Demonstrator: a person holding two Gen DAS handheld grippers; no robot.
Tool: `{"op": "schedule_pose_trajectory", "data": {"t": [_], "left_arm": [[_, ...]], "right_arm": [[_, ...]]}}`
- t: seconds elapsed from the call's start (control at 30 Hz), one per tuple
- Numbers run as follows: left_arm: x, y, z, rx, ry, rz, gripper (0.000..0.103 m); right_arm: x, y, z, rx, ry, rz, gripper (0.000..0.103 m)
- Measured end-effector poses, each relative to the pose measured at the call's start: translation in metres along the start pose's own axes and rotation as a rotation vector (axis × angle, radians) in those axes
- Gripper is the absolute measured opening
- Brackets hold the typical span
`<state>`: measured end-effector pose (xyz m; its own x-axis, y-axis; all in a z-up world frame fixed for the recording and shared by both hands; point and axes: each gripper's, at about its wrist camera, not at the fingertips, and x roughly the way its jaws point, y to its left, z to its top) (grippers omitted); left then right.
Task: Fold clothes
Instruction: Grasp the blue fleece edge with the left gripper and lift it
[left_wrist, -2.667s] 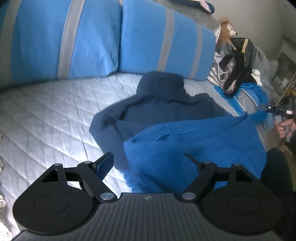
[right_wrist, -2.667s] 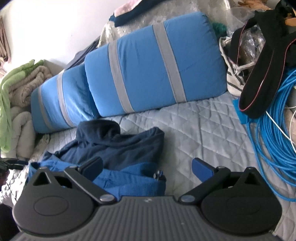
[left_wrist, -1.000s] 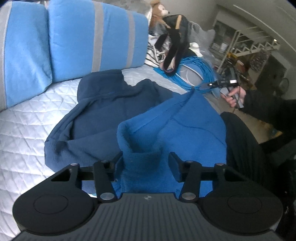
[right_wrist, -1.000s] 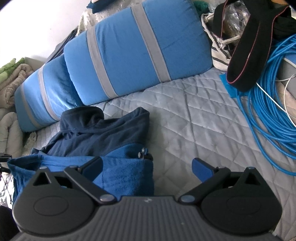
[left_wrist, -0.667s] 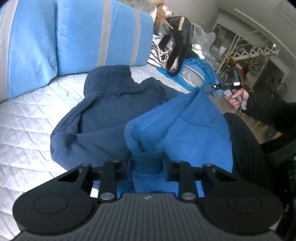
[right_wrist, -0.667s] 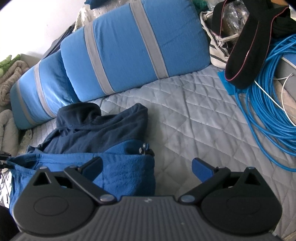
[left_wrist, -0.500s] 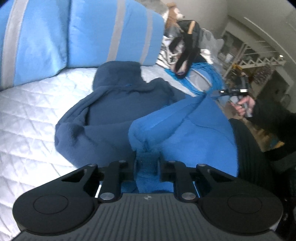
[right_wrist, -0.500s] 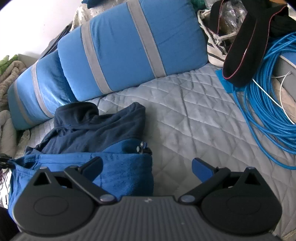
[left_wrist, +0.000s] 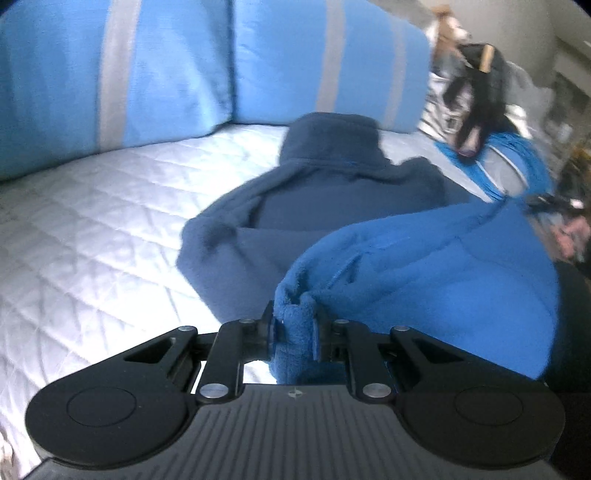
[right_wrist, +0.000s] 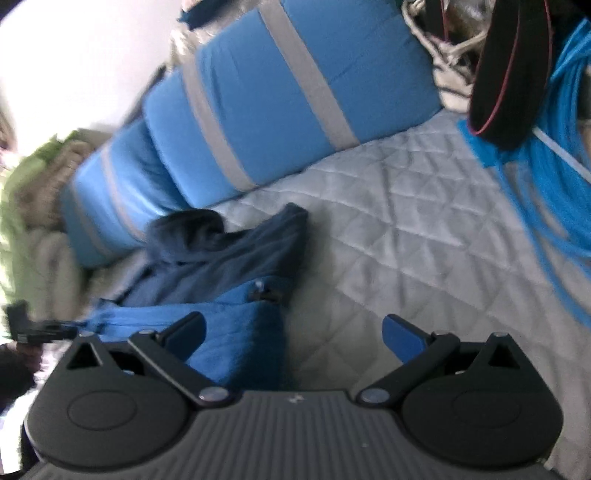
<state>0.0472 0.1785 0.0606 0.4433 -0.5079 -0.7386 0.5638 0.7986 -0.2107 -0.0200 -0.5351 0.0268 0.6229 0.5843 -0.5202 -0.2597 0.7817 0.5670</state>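
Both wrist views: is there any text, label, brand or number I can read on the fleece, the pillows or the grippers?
None readable.
Left gripper: a small emblem on its body, no letters.
Right gripper: the same kind of mark, too small to read.
Blue fleece and striped pillows: no print visible.

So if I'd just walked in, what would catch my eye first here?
Probably the bright blue fleece garment, a bunched corner of it pinched in the left gripper, draped over a dark navy fleece top on the pale quilted bed cover. Behind stand big blue cushions with grey stripes, and a bright blue coiled cable lies to the right.
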Motion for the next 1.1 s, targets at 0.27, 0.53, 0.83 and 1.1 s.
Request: {"op": "schedule_pose_trajectory", "data": {"t": [0.27,0.53,0.83,1.1], "left_arm": [[0.016,0.000,-0.002,-0.072,0.023,0.122,0.017],[0.019,-0.002,0.000,-0.091,0.050,0.147,0.017],[0.023,0.001,-0.003,-0.111,0.040,0.143,0.017],[-0.026,-0.022,0.000,-0.079,-0.108,0.143,0.017]], "right_arm": [[0.027,-0.013,0.007,-0.040,0.081,0.211,0.094],[0.062,-0.042,0.011,0.104,0.144,0.354,0.059],[0.080,-0.062,0.000,0.240,0.178,0.497,0.044],[0.022,0.000,0.019,0.012,0.037,0.425,0.017]]}}
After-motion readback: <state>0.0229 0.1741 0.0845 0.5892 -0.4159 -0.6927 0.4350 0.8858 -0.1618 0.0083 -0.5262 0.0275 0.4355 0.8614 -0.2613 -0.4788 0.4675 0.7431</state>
